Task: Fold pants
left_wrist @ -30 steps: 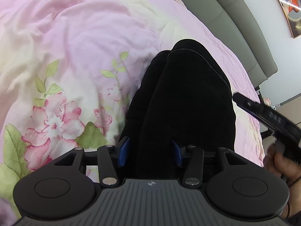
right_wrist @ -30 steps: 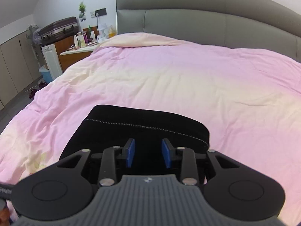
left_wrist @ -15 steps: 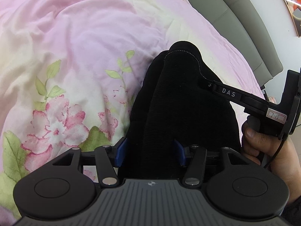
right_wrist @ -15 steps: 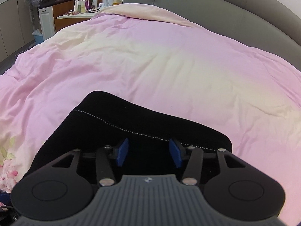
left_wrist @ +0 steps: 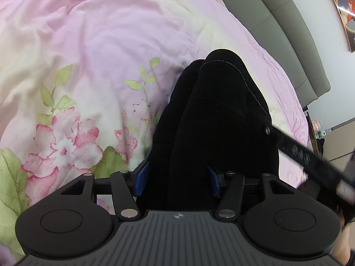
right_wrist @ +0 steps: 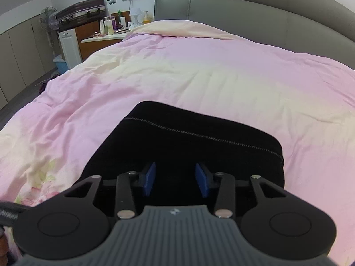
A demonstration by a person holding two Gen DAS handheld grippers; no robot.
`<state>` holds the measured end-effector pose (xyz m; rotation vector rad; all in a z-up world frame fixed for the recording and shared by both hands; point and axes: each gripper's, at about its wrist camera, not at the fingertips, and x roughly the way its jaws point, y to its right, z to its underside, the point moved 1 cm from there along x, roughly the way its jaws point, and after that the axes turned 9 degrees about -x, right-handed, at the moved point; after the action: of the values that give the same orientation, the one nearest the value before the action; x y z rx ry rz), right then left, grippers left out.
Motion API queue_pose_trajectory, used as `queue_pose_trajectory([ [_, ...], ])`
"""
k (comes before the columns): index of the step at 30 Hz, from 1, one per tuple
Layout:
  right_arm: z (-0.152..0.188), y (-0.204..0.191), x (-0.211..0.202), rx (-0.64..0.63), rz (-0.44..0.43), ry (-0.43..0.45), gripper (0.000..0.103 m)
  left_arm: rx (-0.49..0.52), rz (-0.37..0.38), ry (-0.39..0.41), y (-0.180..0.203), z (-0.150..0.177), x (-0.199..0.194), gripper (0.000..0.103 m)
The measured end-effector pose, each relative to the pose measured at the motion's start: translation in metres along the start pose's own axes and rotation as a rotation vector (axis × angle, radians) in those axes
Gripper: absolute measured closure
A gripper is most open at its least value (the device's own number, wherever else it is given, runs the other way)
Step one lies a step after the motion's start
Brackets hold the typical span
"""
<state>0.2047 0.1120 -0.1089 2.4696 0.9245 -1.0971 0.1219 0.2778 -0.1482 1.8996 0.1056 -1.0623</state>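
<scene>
Working from both ends of the folded black pants (left_wrist: 221,119), which lie bunched on the pink floral duvet (left_wrist: 93,51) near the foot of the bed, we keep the left gripper (left_wrist: 177,178) low over the thick fold. Its jaws stand fairly wide with cloth between them, though we cannot tell whether the blue pads truly press it. Our right gripper (right_wrist: 175,178) sits at the other side, behind the stitched hem; its jaws have just been closing and stand narrower, with dark fabric below them, the pads apparently not yet pinching. Both tools point steeply down, we judge, so the bundle can be squared or taken up for a further fold. The grey headboard (right_wrist: 255,15) lies well beyond.
</scene>
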Motion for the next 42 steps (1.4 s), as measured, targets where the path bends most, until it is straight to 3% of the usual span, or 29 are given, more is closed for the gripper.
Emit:
queue_pose_trajectory([
  [5, 0.040, -0.035, -0.030, -0.044, -0.082, -0.012, 0.064, 0.004, -0.006, 0.001, 0.001, 0.001, 0.000, 0.042],
  [8, 0.062, -0.062, -0.050, -0.185, -0.031, 0.013, 0.064, 0.008, -0.005, -0.006, 0.002, 0.002, 0.000, 0.042],
  [10, 0.070, -0.066, -0.060, -0.201, -0.036, 0.012, 0.064, 0.012, -0.005, -0.006, 0.002, 0.002, -0.001, 0.042],
  [15, 0.075, -0.051, -0.074, -0.111, -0.111, -0.056, 0.068, 0.020, 0.000, -0.016, 0.003, 0.003, -0.002, 0.041],
  [19, 0.073, -0.027, -0.092, 0.006, -0.156, -0.084, 0.071, 0.069, -0.037, -0.017, 0.010, 0.007, -0.004, 0.039],
  [24, 0.081, 0.017, -0.113, 0.149, -0.083, -0.022, 0.064, 0.091, -0.059, -0.032, 0.013, 0.012, -0.009, 0.040],
  [26, 0.093, 0.027, -0.106, 0.180, -0.053, -0.067, 0.064, 0.106, -0.067, -0.042, 0.015, 0.014, -0.010, 0.047],
  [29, 0.116, 0.032, -0.085, 0.226, -0.079, -0.174, 0.062, 0.167, -0.093, -0.078, 0.023, 0.019, -0.010, 0.058],
  [31, 0.123, 0.027, -0.083, 0.212, -0.071, -0.195, 0.062, 0.225, -0.130, -0.105, 0.029, 0.024, -0.012, 0.058],
  [35, 0.124, 0.017, -0.086, 0.148, -0.068, -0.221, 0.061, 0.250, -0.161, -0.105, 0.033, 0.022, -0.018, 0.055],
  [42, 0.120, 0.026, -0.107, 0.177, -0.068, -0.189, 0.058, 0.293, -0.160, -0.001, 0.051, 0.005, -0.053, 0.049],
])
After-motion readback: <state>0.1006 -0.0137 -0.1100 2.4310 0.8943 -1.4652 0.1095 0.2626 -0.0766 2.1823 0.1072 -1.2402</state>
